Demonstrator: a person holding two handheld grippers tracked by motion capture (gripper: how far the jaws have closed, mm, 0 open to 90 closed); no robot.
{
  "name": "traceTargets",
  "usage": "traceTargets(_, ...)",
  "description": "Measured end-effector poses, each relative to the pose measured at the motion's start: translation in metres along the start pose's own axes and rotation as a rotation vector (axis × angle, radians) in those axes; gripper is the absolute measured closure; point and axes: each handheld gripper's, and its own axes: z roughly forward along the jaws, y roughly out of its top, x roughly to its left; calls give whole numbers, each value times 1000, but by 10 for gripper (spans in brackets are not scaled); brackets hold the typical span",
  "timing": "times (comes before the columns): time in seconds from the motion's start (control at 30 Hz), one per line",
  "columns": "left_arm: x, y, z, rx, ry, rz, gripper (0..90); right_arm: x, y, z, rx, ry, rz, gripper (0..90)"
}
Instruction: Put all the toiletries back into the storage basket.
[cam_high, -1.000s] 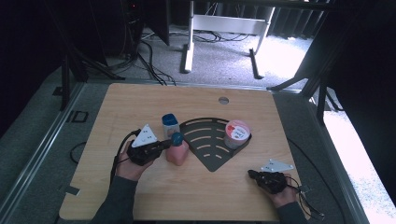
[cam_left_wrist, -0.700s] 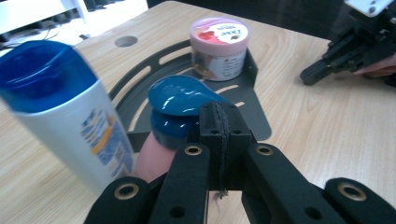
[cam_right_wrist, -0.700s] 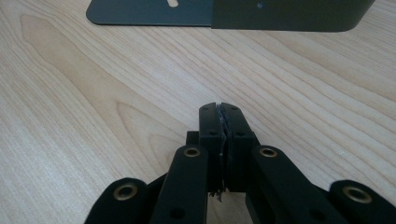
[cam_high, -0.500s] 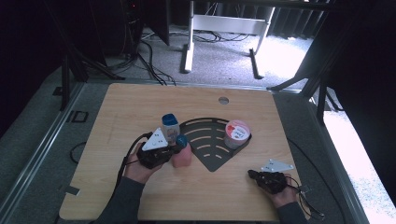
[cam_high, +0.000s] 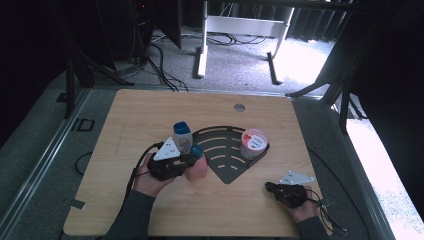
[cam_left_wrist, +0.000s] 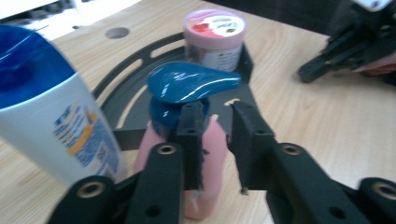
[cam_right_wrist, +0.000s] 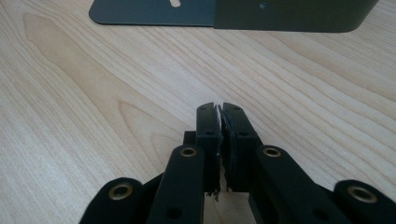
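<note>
High view: the wooden table (cam_high: 150, 115) carries a black fan-shaped slotted tray (cam_high: 226, 157) at its middle, and neither has shifted since the earlier frames. Against the tray's left edge stands a pink pump bottle (cam_high: 196, 167) with a blue pump head, and just beyond it, to the far left, a white bottle with a blue cap (cam_high: 182, 138). On the tray's right end sits a pink tub (cam_high: 253, 142) with a printed lid; it too is where it was.

The left gripper (cam_high: 186, 161) has moved right across the table since a second ago and has edged a little farther in the last half second, so it now sits right at the pink pump bottle. In the left gripper view its jaws stand parted, one jaw in front of the bottle's neck and the other to the right of it, so the bottle is not clamped between them.

The right gripper (cam_high: 270, 187) rests at the near right of the table, unchanged, its jaws pressed together on nothing in the right gripper view.
</note>
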Motion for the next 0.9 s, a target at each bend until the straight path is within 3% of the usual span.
traceTargets(0.27, 3, -2, 6, 11, 52, -56, 501, 0, 0, 0, 0, 6, -2, 844)
traceTargets(0.4, 5, -2, 12, 13, 59, -80, 434, 0, 0, 0, 1, 8, -4, 835)
traceTargets(0.9, 12, 2, 27, 21, 51, -109, 390, 0, 0, 0, -2, 18, -5, 806)
